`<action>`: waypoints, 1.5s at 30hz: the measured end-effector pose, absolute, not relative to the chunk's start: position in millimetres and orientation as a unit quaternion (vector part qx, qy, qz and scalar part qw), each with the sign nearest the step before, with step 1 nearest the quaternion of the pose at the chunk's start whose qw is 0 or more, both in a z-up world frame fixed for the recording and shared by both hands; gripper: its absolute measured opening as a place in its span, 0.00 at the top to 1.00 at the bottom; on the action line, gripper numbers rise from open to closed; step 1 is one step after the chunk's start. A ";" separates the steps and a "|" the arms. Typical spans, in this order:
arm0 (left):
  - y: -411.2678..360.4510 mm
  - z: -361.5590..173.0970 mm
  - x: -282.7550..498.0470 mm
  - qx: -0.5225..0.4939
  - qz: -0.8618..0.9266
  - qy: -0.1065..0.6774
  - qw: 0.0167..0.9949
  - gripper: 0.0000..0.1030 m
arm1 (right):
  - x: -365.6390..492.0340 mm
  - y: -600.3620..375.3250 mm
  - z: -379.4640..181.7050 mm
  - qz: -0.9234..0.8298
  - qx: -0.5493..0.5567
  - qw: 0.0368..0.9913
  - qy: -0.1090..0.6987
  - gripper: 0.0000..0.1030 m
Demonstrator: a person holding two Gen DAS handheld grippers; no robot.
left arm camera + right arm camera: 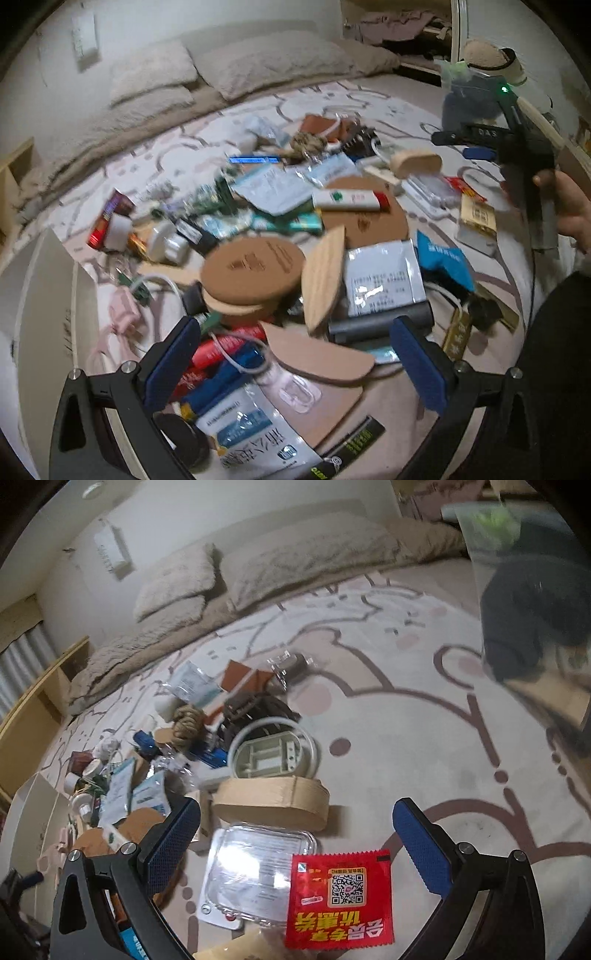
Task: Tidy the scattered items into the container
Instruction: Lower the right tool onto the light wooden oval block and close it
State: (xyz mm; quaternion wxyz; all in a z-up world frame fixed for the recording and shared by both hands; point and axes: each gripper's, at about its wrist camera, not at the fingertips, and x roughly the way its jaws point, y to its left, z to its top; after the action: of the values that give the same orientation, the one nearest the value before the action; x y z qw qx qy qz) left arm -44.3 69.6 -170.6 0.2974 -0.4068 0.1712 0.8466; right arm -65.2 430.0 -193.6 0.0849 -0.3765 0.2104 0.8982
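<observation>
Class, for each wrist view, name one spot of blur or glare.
Left wrist view: motion blur smears the round cork coaster and clutter around it; the silver foil packet glints. Right wrist view: glare whitens the clear plastic clamshell box; the red QR-code sachet stays sharp.

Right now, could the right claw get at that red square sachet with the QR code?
Probably yes. The right claw is open, and the red square sachet lies on top between its fingers, overlapping a clear plastic box, with nothing covering it.
</observation>
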 end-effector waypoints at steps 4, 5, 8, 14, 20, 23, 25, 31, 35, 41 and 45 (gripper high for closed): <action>70.4 -179.4 -49.9 -0.432 0.829 0.156 0.320 0.00 | -70.6 436.1 -206.7 0.886 -0.394 0.082 0.230 0.00; 70.8 -182.1 -50.7 -0.438 0.825 0.155 0.321 0.00 | -71.5 437.9 -209.6 0.883 -0.398 0.083 0.235 0.00; 72.9 -189.3 -52.5 -0.450 0.818 0.159 0.320 0.00 | -73.0 440.4 -215.1 0.877 -0.406 0.084 0.244 0.00; 80.5 -200.9 -50.1 -0.460 0.807 0.186 0.320 0.00 | -82.2 429.7 -216.1 0.877 -0.418 0.068 0.228 0.00; 82.6 -206.2 -49.2 -0.456 0.812 0.208 0.299 0.00 | -95.5 410.7 -216.3 0.877 -0.437 0.065 0.188 0.00; 84.1 -209.7 -48.4 -0.458 0.809 0.217 0.298 0.00 | -102.0 400.2 -217.8 0.876 -0.448 0.060 0.170 0.00; 85.9 -211.9 -47.7 -0.459 0.806 0.223 0.299 0.00 | -105.3 395.3 -217.5 0.875 -0.451 0.063 0.162 0.00; 87.9 -212.8 -45.5 -0.458 0.802 0.225 0.310 0.00 | -113.7 397.2 -220.9 0.866 -0.461 0.078 0.177 0.00; 88.3 -213.3 -45.1 -0.458 0.803 0.223 0.310 0.00 | -122.0 394.3 -226.5 0.859 -0.475 0.087 0.167 0.00; 85.4 -210.8 -45.2 -0.454 0.809 0.216 0.303 0.10 | -125.1 392.8 -227.1 0.857 -0.482 0.092 0.157 0.00; 83.6 -208.7 -46.2 -0.453 0.812 0.211 0.301 0.13 | -123.7 396.2 -227.4 0.857 -0.478 0.090 0.170 0.00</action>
State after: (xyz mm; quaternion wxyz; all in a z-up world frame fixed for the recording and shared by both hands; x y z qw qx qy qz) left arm -46.2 83.6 -208.7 0.3015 -0.4529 0.2111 0.8121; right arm -123.7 396.2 -227.4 0.0901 -0.4781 0.1697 0.8570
